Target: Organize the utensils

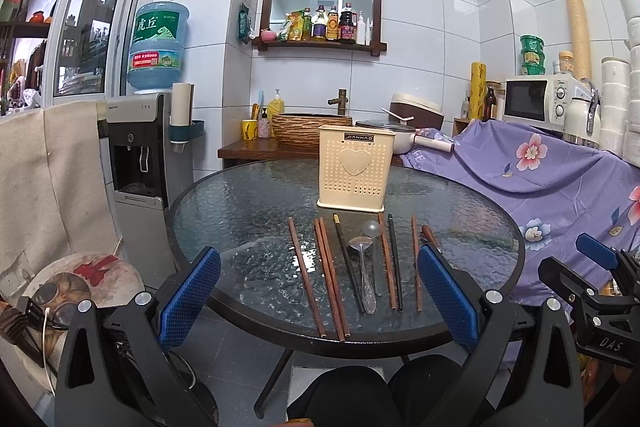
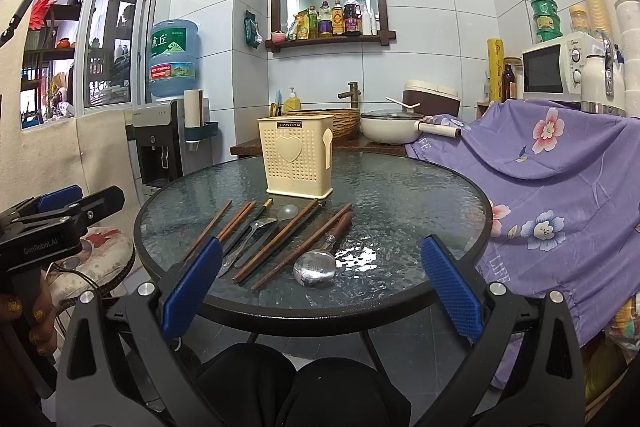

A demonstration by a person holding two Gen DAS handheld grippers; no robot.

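Held left gripper (image 1: 320, 291) low and level, jaws spread wide, nothing between the blue pads (image 1: 190, 295). Held right gripper (image 2: 322, 281) likewise at about the same height, jaws wide apart, pads (image 2: 452, 287) bare. Kept the two grippers side by side, well apart, both pointing forward. Gripped left handle with a hand (image 2: 38, 323). Sat with knees (image 2: 304, 383) below, between the grippers.

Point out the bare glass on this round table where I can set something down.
Free: the left part of the table, between its rim and the outermost chopstick; the right part, between the ladle and the purple cloth; a strip behind the holder. Crowded: the middle front, where chopsticks and spoons lie in a row.
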